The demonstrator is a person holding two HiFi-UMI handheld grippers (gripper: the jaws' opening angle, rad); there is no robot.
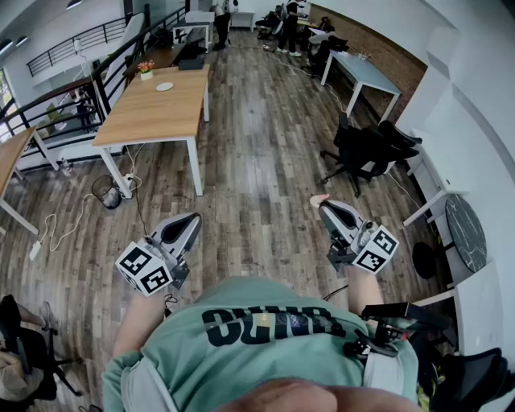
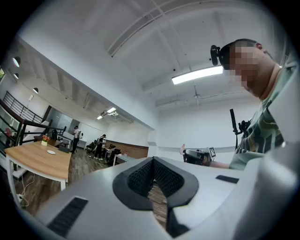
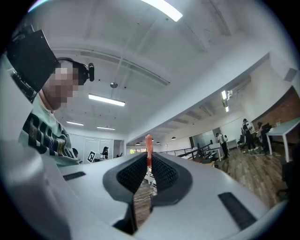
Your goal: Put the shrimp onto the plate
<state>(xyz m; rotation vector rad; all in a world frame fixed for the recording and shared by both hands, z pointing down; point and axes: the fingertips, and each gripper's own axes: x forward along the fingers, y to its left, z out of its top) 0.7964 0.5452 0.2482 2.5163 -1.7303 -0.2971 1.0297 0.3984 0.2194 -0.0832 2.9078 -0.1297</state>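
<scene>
The shrimp (image 3: 148,146), a slim pink-orange piece, stands upright, pinched between the right gripper's (image 3: 148,163) dark ribbed pads, with its tip poking up above them. In the head view the same shrimp (image 1: 319,198) shows as a small pink spot at the nose of the right gripper (image 1: 324,207), held in the air over the wood-plank floor (image 1: 257,153) and in front of the person's green shirt (image 1: 265,338). The left gripper (image 2: 152,165) has its pads pressed together at the tips with nothing between them; in the head view it (image 1: 193,219) hangs at about the same height as the right one, well apart from it, each carrying its marker cube (image 1: 145,269). Far from both, a small white plate (image 1: 164,86) lies on a long wooden bench (image 1: 153,117), near a little pot of flowers (image 1: 146,71) at the bench's far end; the left gripper view also catches that plate (image 2: 51,152) on the bench (image 2: 35,160). Under the bench's near corner stands a dark waste bin (image 1: 107,193) among loose white cables. To the right of the open floor sit black office chairs (image 1: 362,153) and a white table (image 1: 366,74), and people stand far off at the end of the room (image 1: 221,16).
</scene>
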